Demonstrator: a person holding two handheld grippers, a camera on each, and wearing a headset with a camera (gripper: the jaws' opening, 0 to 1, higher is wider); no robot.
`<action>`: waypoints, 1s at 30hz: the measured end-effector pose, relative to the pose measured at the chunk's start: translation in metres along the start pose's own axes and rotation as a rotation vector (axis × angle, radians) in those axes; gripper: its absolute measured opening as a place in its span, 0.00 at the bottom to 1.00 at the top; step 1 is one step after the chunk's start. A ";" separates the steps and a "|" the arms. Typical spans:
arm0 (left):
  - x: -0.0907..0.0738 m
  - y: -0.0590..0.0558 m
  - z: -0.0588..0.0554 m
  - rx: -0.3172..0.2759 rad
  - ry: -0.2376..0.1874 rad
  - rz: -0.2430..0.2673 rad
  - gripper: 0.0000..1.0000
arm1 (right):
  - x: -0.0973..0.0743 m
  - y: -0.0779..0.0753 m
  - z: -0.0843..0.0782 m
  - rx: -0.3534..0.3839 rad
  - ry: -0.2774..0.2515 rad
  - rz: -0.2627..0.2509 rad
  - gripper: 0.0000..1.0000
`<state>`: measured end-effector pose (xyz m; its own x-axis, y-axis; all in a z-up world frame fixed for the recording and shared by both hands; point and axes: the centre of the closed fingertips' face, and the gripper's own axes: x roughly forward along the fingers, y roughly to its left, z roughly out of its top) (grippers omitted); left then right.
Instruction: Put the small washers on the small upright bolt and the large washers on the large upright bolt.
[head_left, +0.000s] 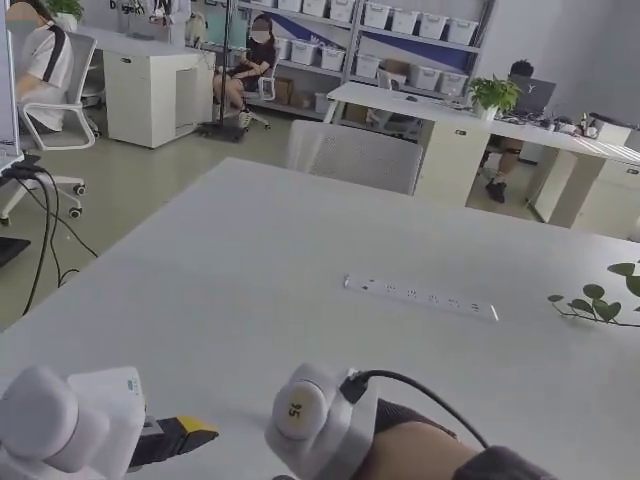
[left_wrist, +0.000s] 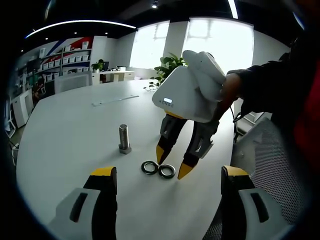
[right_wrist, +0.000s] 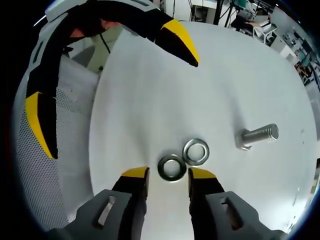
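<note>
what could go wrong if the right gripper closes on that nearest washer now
The near washer lies flat on the table, so the open right gripper may slip off its thin rim instead of lifting it.
The far washer sits right against the near one, so it could get nudged or dragged along.

Head view high, gripper views share bolt (left_wrist: 124, 136)

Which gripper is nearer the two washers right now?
Right. The right gripper has its open jaws on either side of one washer, with the tips close to it. The left gripper sits further back from the pair, jaws wide open.
</note>
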<state>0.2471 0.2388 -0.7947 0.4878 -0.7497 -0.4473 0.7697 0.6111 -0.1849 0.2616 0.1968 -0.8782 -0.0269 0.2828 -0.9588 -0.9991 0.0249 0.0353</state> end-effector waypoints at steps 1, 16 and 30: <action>0.000 0.000 0.000 -0.001 -0.001 -0.001 0.86 | 0.001 0.000 -0.001 -0.001 0.003 0.000 0.33; 0.000 -0.001 -0.001 -0.004 -0.003 -0.001 0.86 | 0.002 -0.002 0.002 -0.034 0.008 -0.025 0.31; -0.001 -0.002 -0.001 -0.002 -0.002 -0.003 0.86 | 0.001 -0.002 0.002 -0.045 -0.001 -0.032 0.26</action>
<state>0.2451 0.2387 -0.7947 0.4862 -0.7522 -0.4448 0.7705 0.6091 -0.1879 0.2639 0.1995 -0.8790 0.0053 0.2836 -0.9589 -0.9999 -0.0091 -0.0082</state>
